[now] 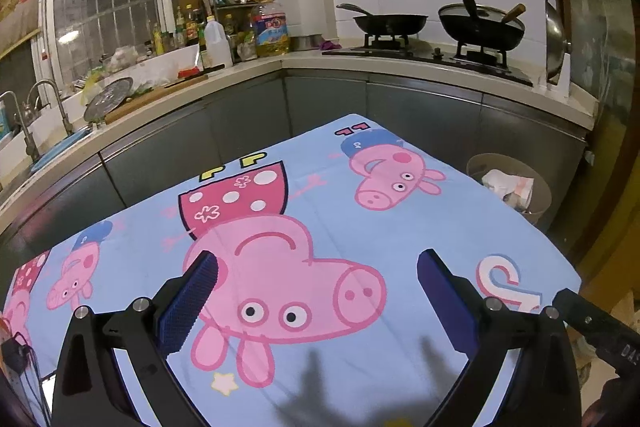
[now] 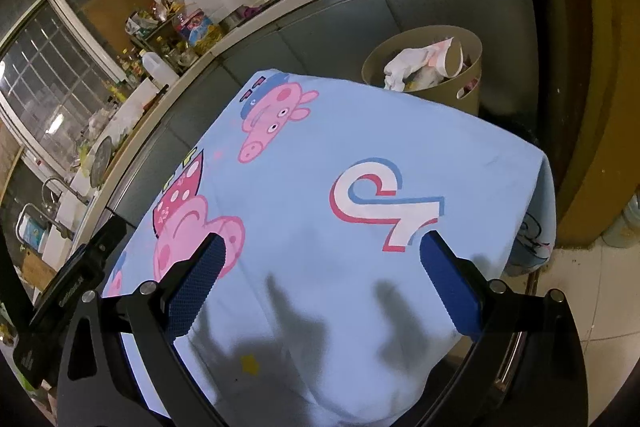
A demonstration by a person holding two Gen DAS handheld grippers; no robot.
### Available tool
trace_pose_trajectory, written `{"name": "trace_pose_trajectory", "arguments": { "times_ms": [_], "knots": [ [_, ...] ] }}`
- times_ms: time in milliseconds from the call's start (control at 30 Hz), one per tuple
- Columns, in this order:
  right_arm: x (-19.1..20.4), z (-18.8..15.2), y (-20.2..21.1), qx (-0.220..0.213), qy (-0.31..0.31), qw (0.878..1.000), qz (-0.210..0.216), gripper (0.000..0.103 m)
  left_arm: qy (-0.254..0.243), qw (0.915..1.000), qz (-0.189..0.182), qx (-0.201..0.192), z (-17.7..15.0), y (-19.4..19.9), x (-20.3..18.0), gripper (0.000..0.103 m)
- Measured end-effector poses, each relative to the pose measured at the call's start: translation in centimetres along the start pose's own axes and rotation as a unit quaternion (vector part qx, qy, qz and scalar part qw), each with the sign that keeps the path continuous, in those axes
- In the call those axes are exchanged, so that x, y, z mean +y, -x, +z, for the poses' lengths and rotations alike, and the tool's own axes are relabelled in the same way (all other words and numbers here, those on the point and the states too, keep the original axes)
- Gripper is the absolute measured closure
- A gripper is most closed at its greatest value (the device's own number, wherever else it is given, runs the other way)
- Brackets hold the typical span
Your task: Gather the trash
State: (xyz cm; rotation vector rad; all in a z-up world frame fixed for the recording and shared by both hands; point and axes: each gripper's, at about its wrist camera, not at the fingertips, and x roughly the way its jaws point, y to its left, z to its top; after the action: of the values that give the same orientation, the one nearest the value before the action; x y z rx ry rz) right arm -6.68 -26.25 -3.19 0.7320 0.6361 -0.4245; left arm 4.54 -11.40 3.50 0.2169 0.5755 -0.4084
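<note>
**Table bare of litter, bin full: risks from here**

Left wrist view. We hold the left gripper (image 1: 316,267) above the cartoon-pig tablecloth (image 1: 320,163), fingers (image 1: 188,303) spread wide apart, nothing between them. No loose litter shows on the cloth. The trash (image 1: 510,187), crumpled paper, sits in the tan bin (image 1: 542,203) on the floor past the table's far right corner. Stove with pans (image 1: 390,21) and a cluttered counter (image 1: 224,71) lie beyond. Risk as we judge it: with nothing left to grab, a low pass could snag the cloth and drag it off the table.

Right wrist view. Our right gripper (image 2: 320,267) also hovers over the cloth, fingers (image 2: 452,287) apart and empty. The bin (image 2: 476,67) stands just beside the far table corner, holding white paper (image 2: 404,69) and a paper cup (image 2: 452,61) that reach up to the rim. The cloth's right edge (image 2: 540,211) hangs down loose. Risks as we judge them: anything more dropped in may roll off the heap onto the floor; pressing the heap down may tip the light bin; a finger catching the hanging edge may pull the cloth. Dim light and gripper shadows could hide small scraps; we see none.
</note>
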Motion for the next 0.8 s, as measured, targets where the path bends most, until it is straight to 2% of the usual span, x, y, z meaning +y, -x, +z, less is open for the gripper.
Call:
{"name": "trace_pose_trajectory", "arguments": {
  "times_ms": [333, 600, 800],
  "knots": [
    [1.0, -0.5, 1.1, -0.026, 0.019, 0.999, -0.008, 0.006, -0.013, 0.9999, -0.003, -0.004, 0.0, 0.7, -1.0, 0.004],
    [1.1, -0.6, 0.8, -0.012, 0.028, 0.999, -0.009, 0.006, 0.002, 0.9999, -0.015, -0.002, 0.1, 0.8, -1.0, 0.004],
    [1.0, -0.6, 1.3, -0.028, 0.031, 0.999, -0.017, 0.006, 0.007, 0.9998, -0.015, -0.01, 0.1, 1.0, -1.0, 0.004]
  ]
}}
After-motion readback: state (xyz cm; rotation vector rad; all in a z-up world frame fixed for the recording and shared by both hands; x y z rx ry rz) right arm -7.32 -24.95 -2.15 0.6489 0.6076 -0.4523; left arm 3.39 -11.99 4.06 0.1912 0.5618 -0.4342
